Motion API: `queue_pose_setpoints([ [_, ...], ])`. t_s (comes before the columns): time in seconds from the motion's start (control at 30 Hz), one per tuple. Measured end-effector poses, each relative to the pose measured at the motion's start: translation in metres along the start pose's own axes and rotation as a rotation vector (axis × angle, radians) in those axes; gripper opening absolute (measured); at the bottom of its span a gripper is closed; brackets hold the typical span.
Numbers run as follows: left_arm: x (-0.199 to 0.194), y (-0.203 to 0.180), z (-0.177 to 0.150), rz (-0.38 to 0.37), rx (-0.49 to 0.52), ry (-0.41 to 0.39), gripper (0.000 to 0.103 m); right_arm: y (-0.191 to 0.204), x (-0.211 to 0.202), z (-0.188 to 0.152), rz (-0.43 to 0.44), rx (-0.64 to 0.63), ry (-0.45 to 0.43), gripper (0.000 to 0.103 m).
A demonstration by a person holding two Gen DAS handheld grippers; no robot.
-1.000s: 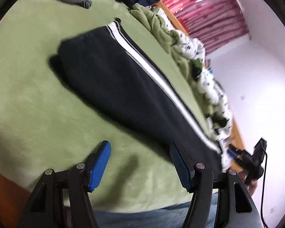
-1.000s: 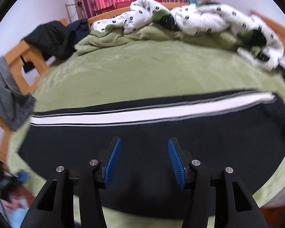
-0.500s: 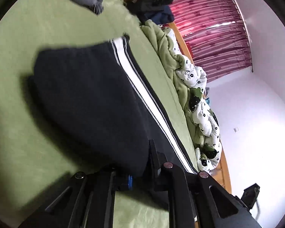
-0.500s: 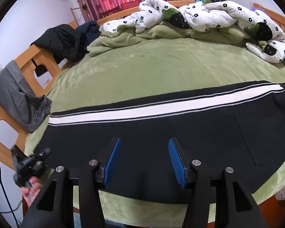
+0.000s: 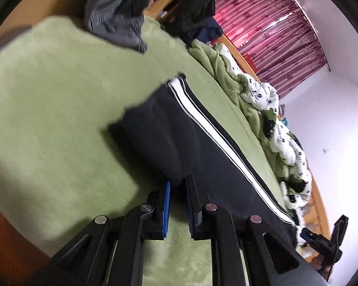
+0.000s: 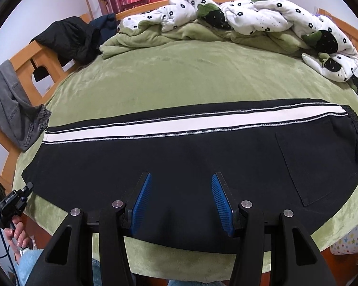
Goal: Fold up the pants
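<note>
Pants: my black track pants (image 6: 193, 166) with the white side stripe (image 6: 179, 125) lay flat, already doubled leg on leg, along the near edge of the green bedspread (image 6: 191, 76); cuffs toward the footboard side, waistband and back pocket (image 6: 307, 159) toward the opposite end.

Left gripper: my left gripper (image 5: 177, 208) sat at the cuff end by the near edge, its blue pads (image 5: 165, 211) almost together. The black hem lay right at the tips, but I could not tell whether any cloth was truly pinched between them.

Right gripper: my right gripper (image 6: 182, 201) hung spread wide over the middle of the pants, holding nothing.

Step in hand: as I judged it, taking hold of the cuffs to carry them over toward the waistband.

Doing it well: I judged that both layers of hem needed to be caught, not just the top one; the lift should be low and level so the stripe stayed straight, and the right gripper could press at the mid-length to set the crease.

Risk: the plush cover might drag the lower layer and skew the fold.

Nearby: grey jeans (image 6: 14, 109) hung over the wooden footboard (image 6: 23, 59); a crumpled flowered duvet (image 6: 262, 14) lay along the far edge.
</note>
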State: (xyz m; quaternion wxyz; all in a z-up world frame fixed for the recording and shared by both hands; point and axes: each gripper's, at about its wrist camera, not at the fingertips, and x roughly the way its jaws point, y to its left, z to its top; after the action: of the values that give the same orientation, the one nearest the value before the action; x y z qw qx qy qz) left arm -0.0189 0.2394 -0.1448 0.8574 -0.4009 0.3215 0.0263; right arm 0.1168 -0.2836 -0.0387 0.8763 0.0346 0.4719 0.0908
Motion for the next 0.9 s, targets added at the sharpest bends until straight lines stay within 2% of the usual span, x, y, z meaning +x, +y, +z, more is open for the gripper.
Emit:
queue_pose_setpoints([
  [0.07,-0.007,0.005,0.007,0.029,-0.023,-0.045,0.015,-0.004,0.001,-0.001,0.006,0.005,0.006,0.052],
  [0.13,-0.007,0.014,0.015,0.079,-0.055,-0.046,0.032,-0.009,0.000,-0.003,0.015,0.017,0.009,0.052],
  [0.2,-0.001,0.024,0.019,0.070,-0.087,-0.014,0.042,-0.014,0.000,-0.002,0.028,0.040,0.007,0.052],
  [0.27,0.003,0.030,0.020,0.052,-0.113,-0.001,0.044,-0.018,0.001,-0.001,0.040,0.068,0.010,0.052],
  [0.4,0.011,0.022,0.020,0.066,-0.080,-0.012,0.059,-0.021,0.006,0.001,0.054,0.099,0.021,0.052],
  [0.43,0.015,0.018,0.021,0.070,-0.069,-0.019,0.060,-0.020,0.007,0.002,0.052,0.097,0.023,0.052],
  [0.53,0.024,0.016,0.028,0.095,-0.069,-0.037,0.057,-0.015,0.009,0.002,0.045,0.075,0.027,0.052],
  [0.57,0.025,0.015,0.031,0.098,-0.077,-0.042,0.052,-0.014,0.009,0.003,0.036,0.064,0.028,0.052],
  [0.6,0.025,0.016,0.035,0.105,-0.085,-0.052,0.028,-0.012,0.010,0.003,0.033,0.058,0.029,0.052],
  [0.63,0.023,0.018,0.039,0.111,-0.087,-0.065,0.018,-0.011,0.010,0.003,0.032,0.054,0.031,0.052],
  [0.67,0.021,0.020,0.044,0.078,-0.090,-0.061,0.018,-0.011,0.010,0.002,0.039,0.049,0.032,0.052],
  [0.73,0.016,0.019,0.049,0.063,-0.089,-0.056,0.018,-0.010,0.009,0.002,0.046,0.048,0.028,0.052],
  [0.9,0.010,-0.017,0.058,0.169,0.058,-0.049,0.018,-0.009,0.004,0.002,0.057,0.034,0.006,0.051],
])
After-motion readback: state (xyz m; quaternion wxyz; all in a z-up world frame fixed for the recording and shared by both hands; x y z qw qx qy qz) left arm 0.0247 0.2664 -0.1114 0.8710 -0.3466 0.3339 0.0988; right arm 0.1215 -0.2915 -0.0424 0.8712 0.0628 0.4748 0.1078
